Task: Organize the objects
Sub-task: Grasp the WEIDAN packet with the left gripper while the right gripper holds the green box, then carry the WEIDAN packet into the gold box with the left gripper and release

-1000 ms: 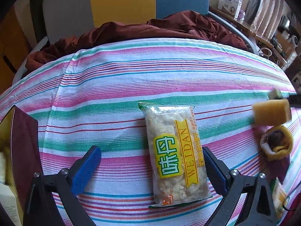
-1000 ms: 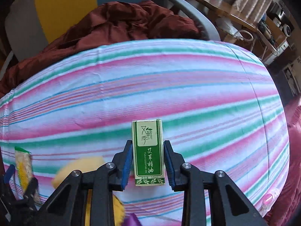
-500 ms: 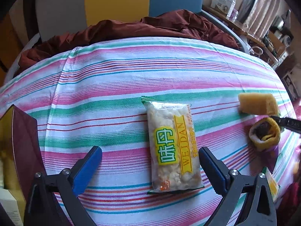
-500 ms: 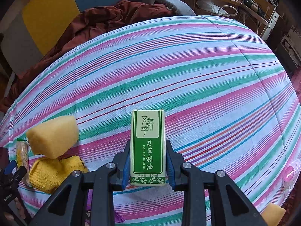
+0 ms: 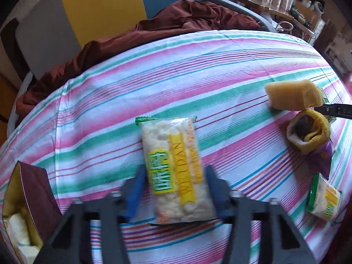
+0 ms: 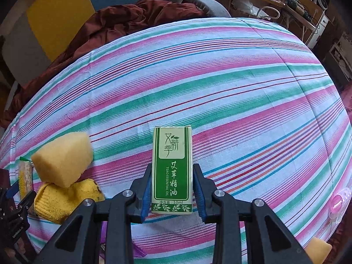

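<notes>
A clear snack packet (image 5: 173, 158) with a yellow and green label lies on the striped cloth (image 5: 198, 66). My left gripper (image 5: 176, 189) is closing on it, and its blue pads touch the packet's two long sides. In the right wrist view my right gripper (image 6: 172, 187) is shut on an upright green essential oil box (image 6: 172, 151), held above the cloth. The box's lower end sits between the pads.
A yellow sponge (image 5: 292, 96) rests by a rolled yellow sock (image 5: 310, 134) on the right. A second snack packet (image 5: 325, 200) lies nearer. An open dark red box (image 5: 33, 189) stands at the left edge. A maroon blanket (image 5: 176, 24) lies behind. A pink item (image 6: 337, 202) sits far right.
The left jaws swung in from wide open to the packet's sides, and that view rolled. The right gripper carried the green box sideways, bringing the sponge and sock into its view.
</notes>
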The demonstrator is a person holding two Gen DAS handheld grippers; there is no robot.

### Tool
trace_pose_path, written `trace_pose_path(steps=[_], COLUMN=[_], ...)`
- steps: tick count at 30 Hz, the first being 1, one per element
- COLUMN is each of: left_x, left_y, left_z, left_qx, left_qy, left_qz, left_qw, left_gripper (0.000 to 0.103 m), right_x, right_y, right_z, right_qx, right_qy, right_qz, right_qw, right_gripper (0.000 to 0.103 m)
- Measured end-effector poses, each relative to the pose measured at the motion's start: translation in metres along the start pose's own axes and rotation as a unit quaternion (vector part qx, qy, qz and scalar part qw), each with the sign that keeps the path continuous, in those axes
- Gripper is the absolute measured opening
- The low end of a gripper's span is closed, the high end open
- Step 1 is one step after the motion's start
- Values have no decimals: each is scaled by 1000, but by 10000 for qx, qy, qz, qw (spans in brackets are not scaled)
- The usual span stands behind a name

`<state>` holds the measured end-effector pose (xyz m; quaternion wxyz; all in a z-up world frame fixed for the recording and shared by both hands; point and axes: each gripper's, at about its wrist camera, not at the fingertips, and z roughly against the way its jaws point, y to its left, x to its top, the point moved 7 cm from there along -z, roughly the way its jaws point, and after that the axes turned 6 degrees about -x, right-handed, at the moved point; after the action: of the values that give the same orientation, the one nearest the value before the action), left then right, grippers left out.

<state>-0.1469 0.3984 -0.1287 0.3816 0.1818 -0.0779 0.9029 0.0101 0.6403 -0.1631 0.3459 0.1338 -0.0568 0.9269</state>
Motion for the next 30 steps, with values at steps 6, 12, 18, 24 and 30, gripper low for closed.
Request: trace_pose_path(steps=[6,12,18,24,30], left_x=[-10,-22,-45,-66,-86], left_y=[-1,-3,8,37,70], left_z=[7,24,80,120,147], left_qx=[4,61,-209,-157,223], left_qy=[-142,-447,-921,-1392,-1724], left_qz=[-102,-184,86,541,702], left_qw=[9998,9988,9955,9887,9823], left_gripper=[43,42,43,43,43], right_x=[-3,-7,-12,-18,-22], right_y=[-6,-14,-23,-34,-41], right_z=[5,10,17,25,47], right_qx=[-45,-45,-70,-123,-184], right_qy=[-33,-95,-213,-331,-539], right_qz=[54,84,132,106,-86], right_qw=[10000,9999,9997,9993,9983], right_gripper=[33,33,30,30,30])
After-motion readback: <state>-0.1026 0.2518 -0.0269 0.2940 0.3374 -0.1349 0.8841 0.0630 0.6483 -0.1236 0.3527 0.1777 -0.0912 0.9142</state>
